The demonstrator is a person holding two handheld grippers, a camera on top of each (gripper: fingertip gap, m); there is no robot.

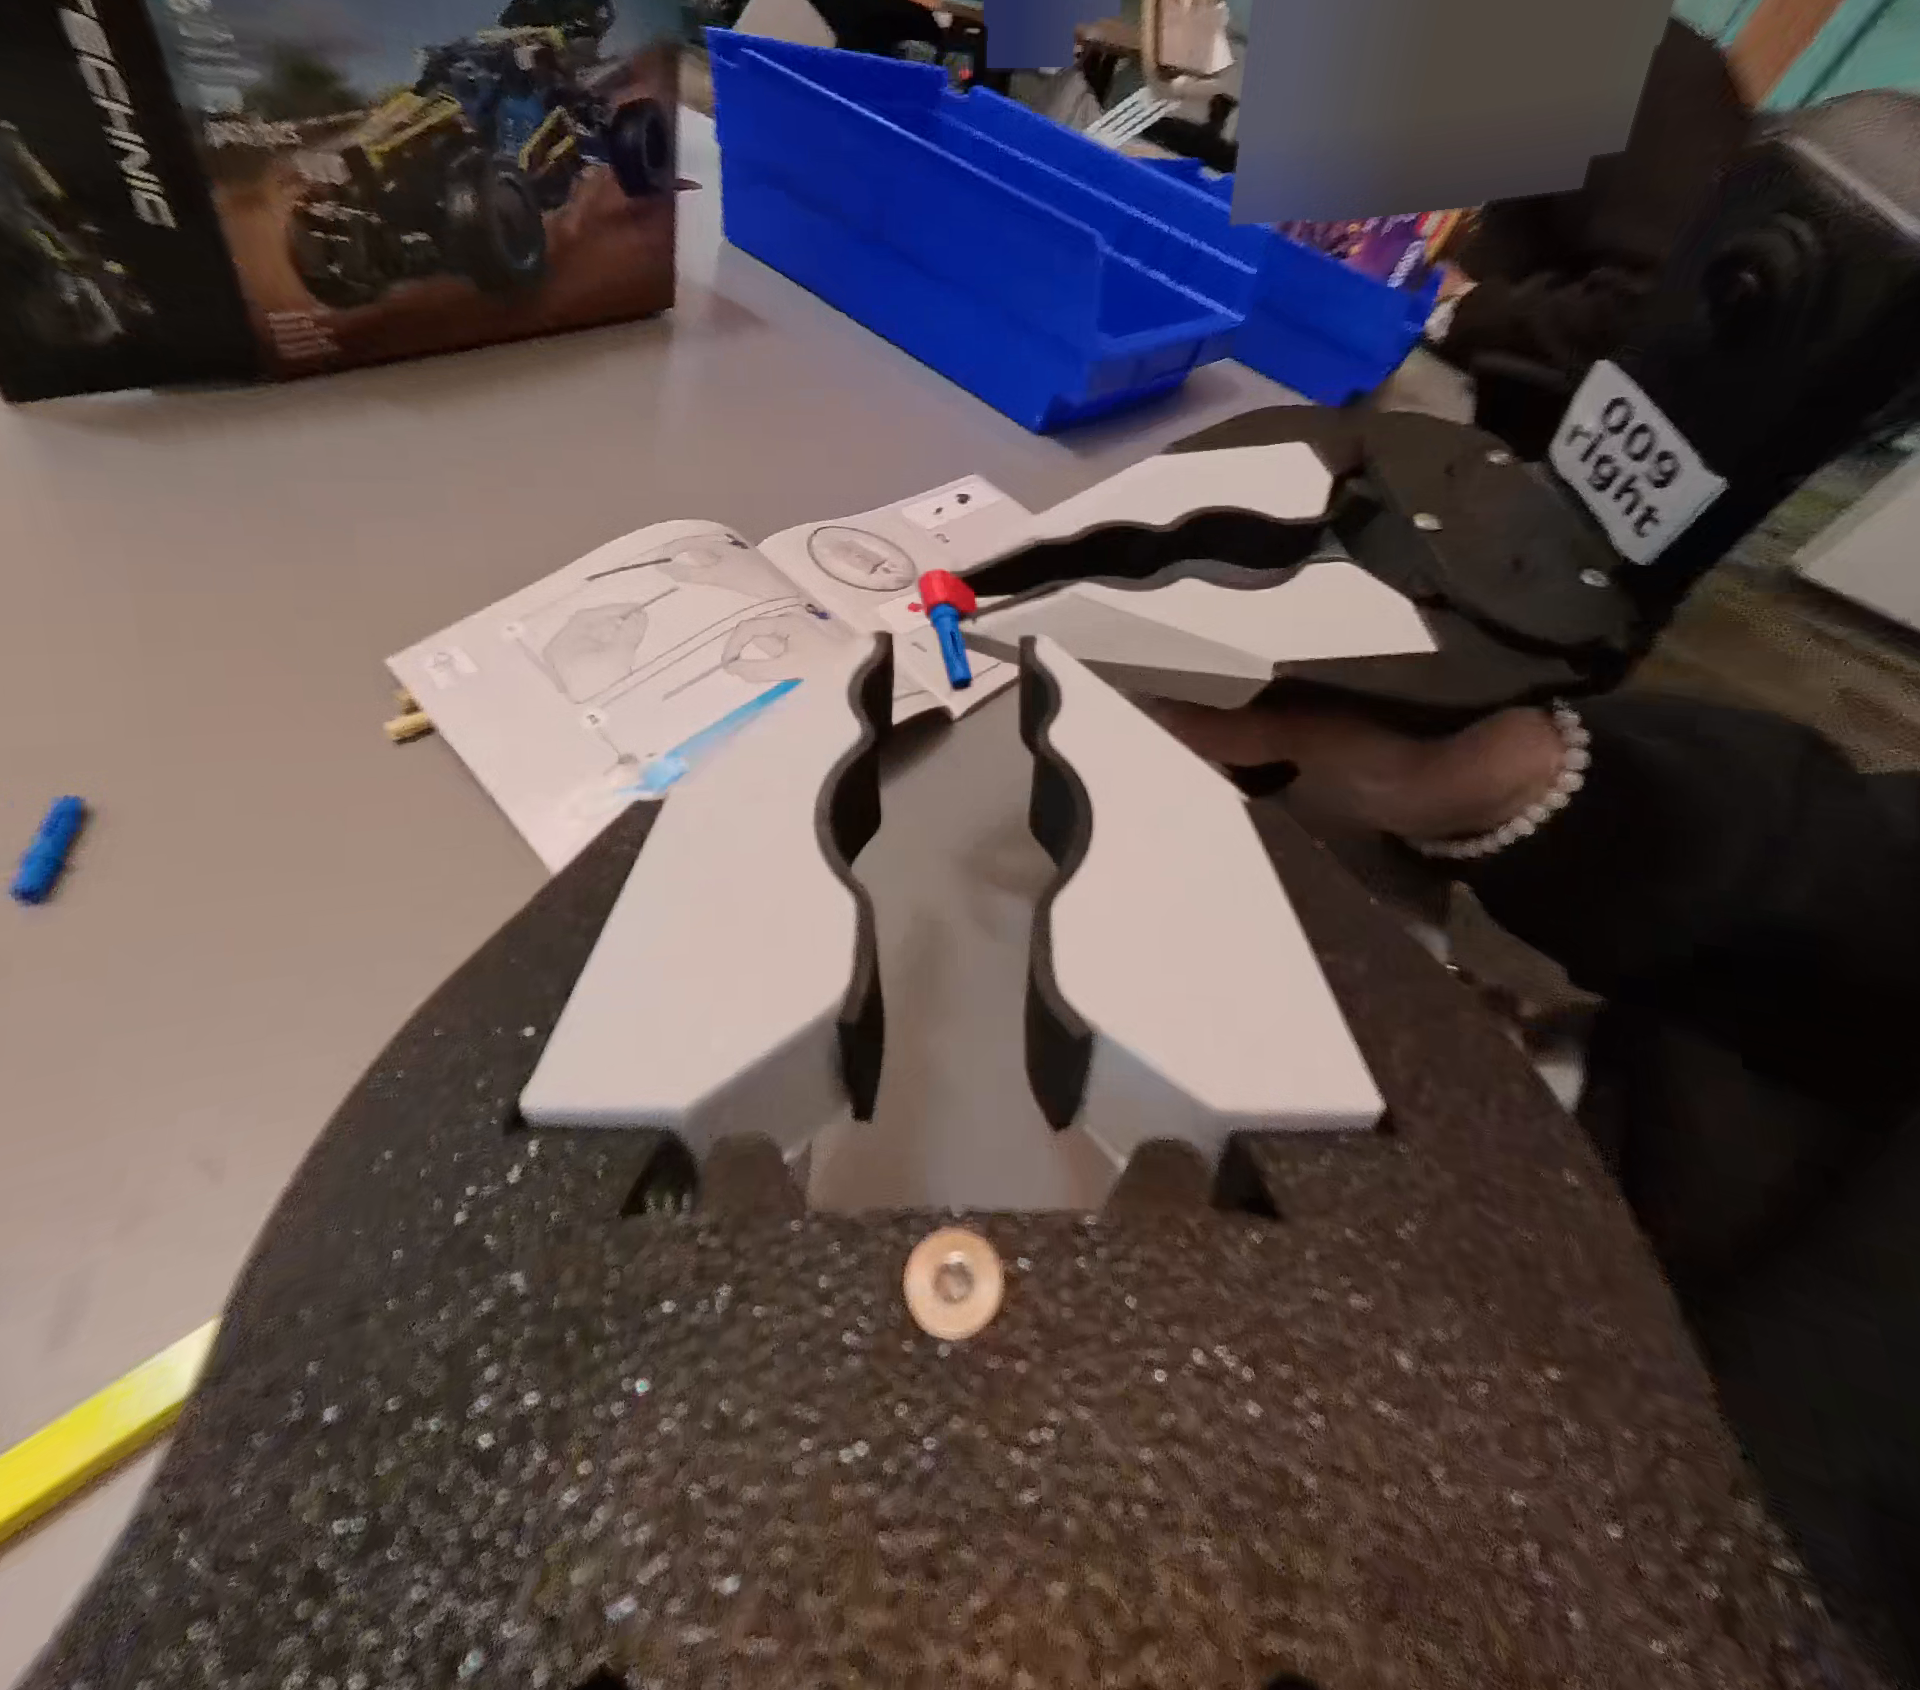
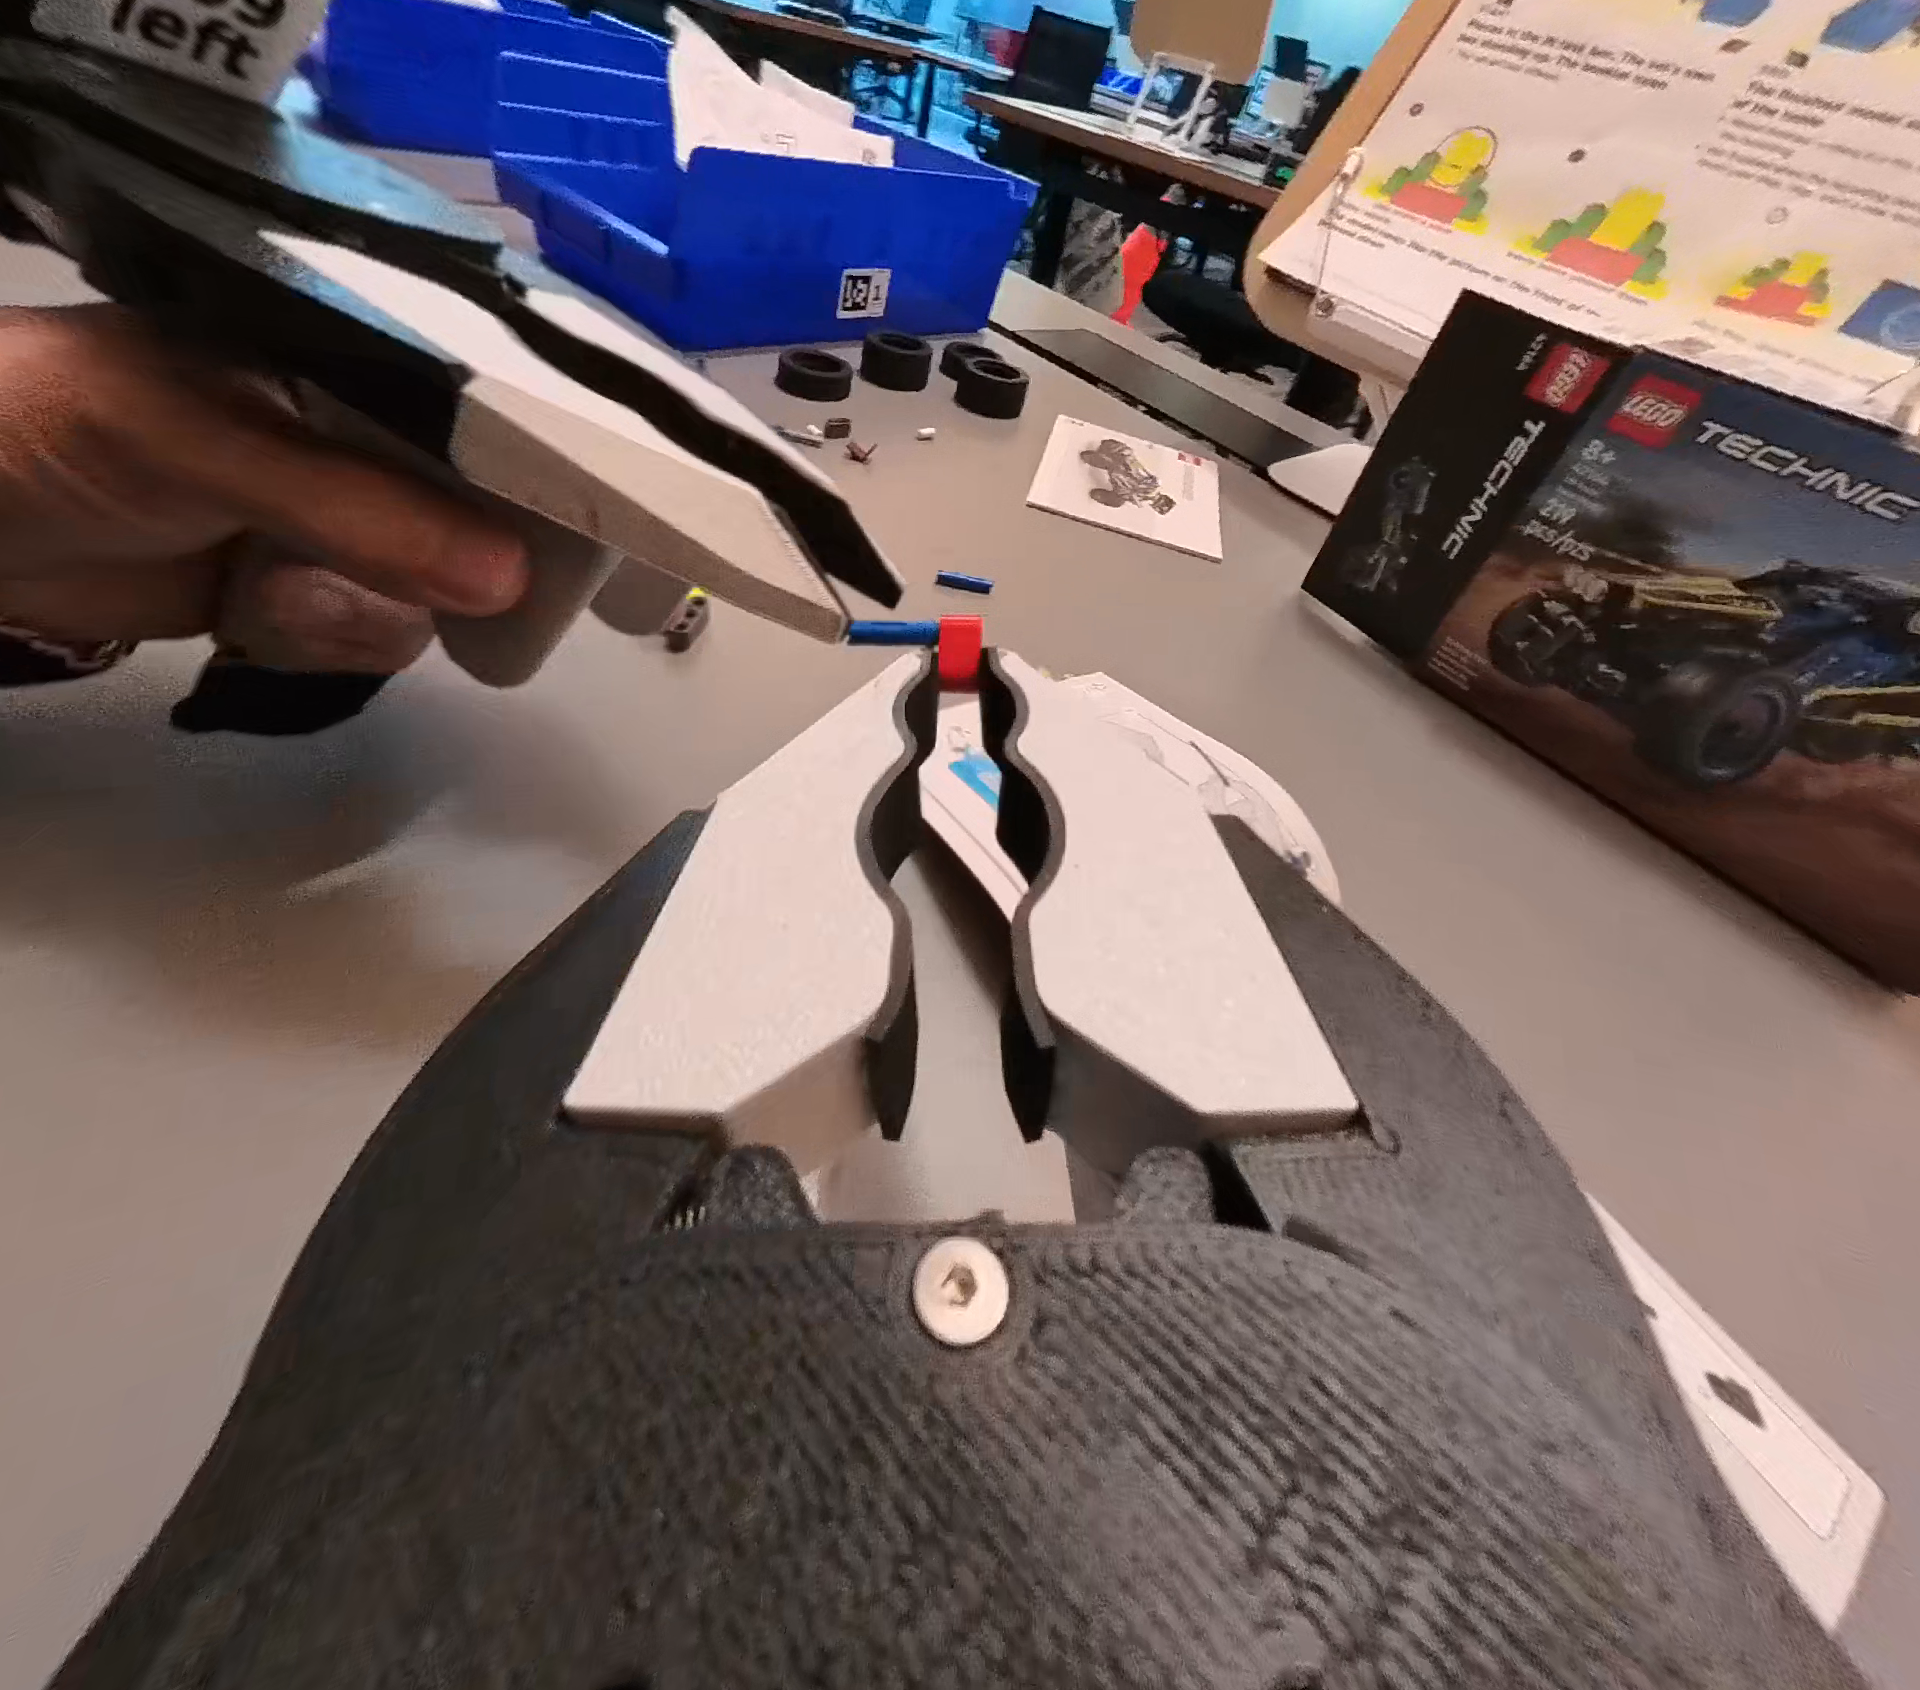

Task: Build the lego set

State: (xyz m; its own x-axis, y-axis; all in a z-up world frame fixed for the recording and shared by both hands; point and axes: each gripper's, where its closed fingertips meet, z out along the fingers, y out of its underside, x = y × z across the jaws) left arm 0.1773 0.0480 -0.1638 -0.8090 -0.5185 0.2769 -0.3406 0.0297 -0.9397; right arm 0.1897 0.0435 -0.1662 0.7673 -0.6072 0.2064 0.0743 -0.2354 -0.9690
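My right gripper [image 2: 956, 666] is shut on a small red connector [image 2: 961, 645], held above the grey table. A blue pin [image 2: 891, 632] sticks out of the connector to the left. In the left wrist view the right gripper [image 1: 971, 588] comes in from the right with the red connector [image 1: 943, 591] and the blue pin [image 1: 951, 648] pointing down toward me. My left gripper [image 1: 958, 655] is open, its fingertips on either side of the pin's free end. In the right wrist view the left gripper [image 2: 868, 610] has one fingertip right at the pin's end.
An open instruction booklet [image 1: 665, 653] lies under the grippers. A set box [image 1: 343, 113] stands at the far left, blue bins [image 1: 987, 238] behind. A loose blue pin [image 1: 47, 845] lies on the left. Tyres [image 2: 894, 362], small parts and a second booklet [image 2: 1127, 487] lie farther off. My left and right fingertips are right by each other.
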